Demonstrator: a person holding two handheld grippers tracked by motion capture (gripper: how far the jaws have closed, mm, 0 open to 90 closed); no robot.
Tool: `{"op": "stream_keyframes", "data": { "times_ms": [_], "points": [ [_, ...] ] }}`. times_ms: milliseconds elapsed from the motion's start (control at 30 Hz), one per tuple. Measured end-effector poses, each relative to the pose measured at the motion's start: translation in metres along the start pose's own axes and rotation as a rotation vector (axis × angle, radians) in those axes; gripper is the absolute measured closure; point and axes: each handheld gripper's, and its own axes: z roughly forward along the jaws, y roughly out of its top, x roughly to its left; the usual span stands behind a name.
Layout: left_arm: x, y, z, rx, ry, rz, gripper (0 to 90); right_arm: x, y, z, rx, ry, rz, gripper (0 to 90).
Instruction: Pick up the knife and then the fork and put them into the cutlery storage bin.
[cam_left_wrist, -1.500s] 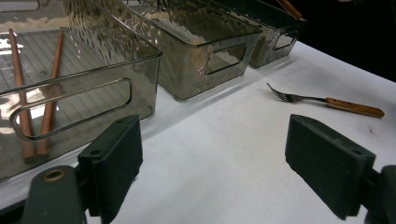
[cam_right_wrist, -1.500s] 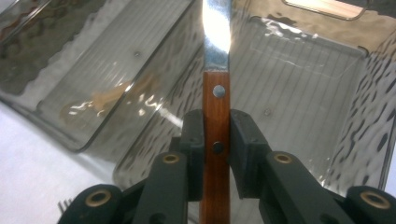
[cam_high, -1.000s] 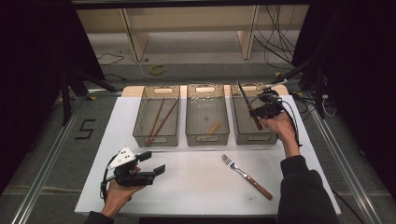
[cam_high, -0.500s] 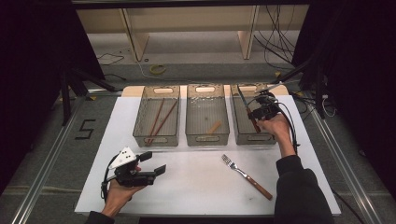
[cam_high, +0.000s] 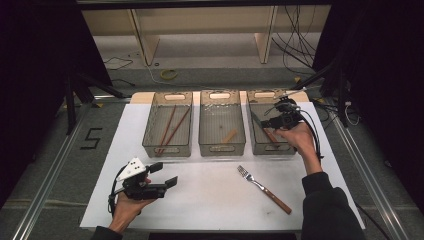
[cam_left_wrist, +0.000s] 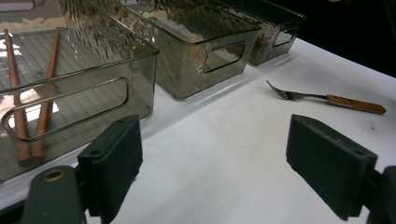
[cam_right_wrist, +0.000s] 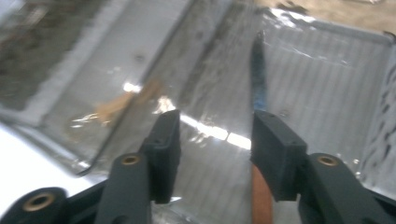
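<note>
knife (cam_right_wrist: 258, 79) in the right bin (cam_high: 260, 145)
right gripper (cam_high: 270, 123) fingers just opened, knife released beside one; left gripper (cam_left_wrist: 224, 163) fingers spread, empty.

High view looks down from above the table (cam_high: 210, 200); both gripper views sit low and close — all share the bins (cam_high: 221, 145)

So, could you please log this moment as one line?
right gripper: jaws just opened, knife released in right bin | left gripper: open, idle | fork: on table
</note>
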Motion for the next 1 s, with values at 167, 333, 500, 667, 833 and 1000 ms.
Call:
{"op": "stream_keyframes", "data": {
  "times_ms": [167, 333, 500, 667, 833, 1000],
  "points": [
    [0.0, 0.0, 0.0, 0.002, 0.001, 0.002, 17.8, 0.014, -0.011, -0.017, -0.037, 0.043, -0.049, 43.7],
    [0.0, 0.0, 0.0, 0.003, 0.002, 0.001, 17.8, 0.024, -0.023, -0.024, -0.041, 0.062, -0.087, 40.4],
    [0.0, 0.0, 0.0, 0.001, 0.004, 0.0, 17.8, 0.038, -0.036, -0.03, -0.051, 0.083, -0.124, 38.2],
    [0.001, 0.0, 0.0, 0.002, 0.004, -0.002, 17.8, 0.049, -0.05, -0.034, -0.063, 0.089, -0.148, 36.6],
    [0.001, 0.0, 0.0, 0.005, 0.003, -0.003, 17.8, 0.053, -0.063, -0.034, -0.063, 0.107, -0.156, 36.2],
    [0.0, 0.0, 0.001, 0.009, 0.0, 0.002, 17.8, 0.059, -0.075, -0.029, -0.004, 0.12, -0.188, 35.5]
  ]
}}
